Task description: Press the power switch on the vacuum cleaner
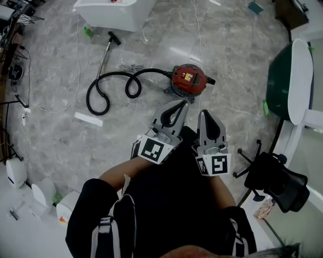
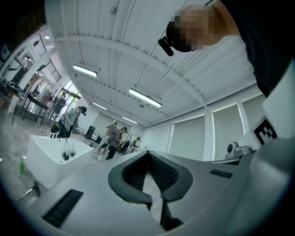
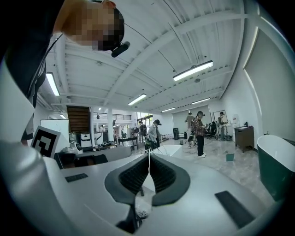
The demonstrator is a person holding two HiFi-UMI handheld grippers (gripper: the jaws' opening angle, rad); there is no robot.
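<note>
A round red vacuum cleaner [image 1: 188, 79] sits on the marble floor, a yellow label on its top, its black hose [image 1: 112, 89] coiled off to the left and ending in a metal wand [image 1: 104, 56]. In the head view my left gripper [image 1: 182, 104] is held close to the body, tips shut, short of the vacuum's near edge. My right gripper [image 1: 204, 113] is beside it, also shut and empty. Both gripper views point up at the room; the jaws of the left gripper [image 2: 148, 152] and of the right gripper [image 3: 149, 155] meet at the tips. The vacuum is not in either gripper view.
A white tub [image 1: 112, 11] stands beyond the wand. A green-and-white tub [image 1: 291, 80] is at the right, a black office chair [image 1: 275, 176] below it. Small white appliances [image 1: 43, 191] and a tripod stand at the left. Several people stand far off [image 3: 200, 126].
</note>
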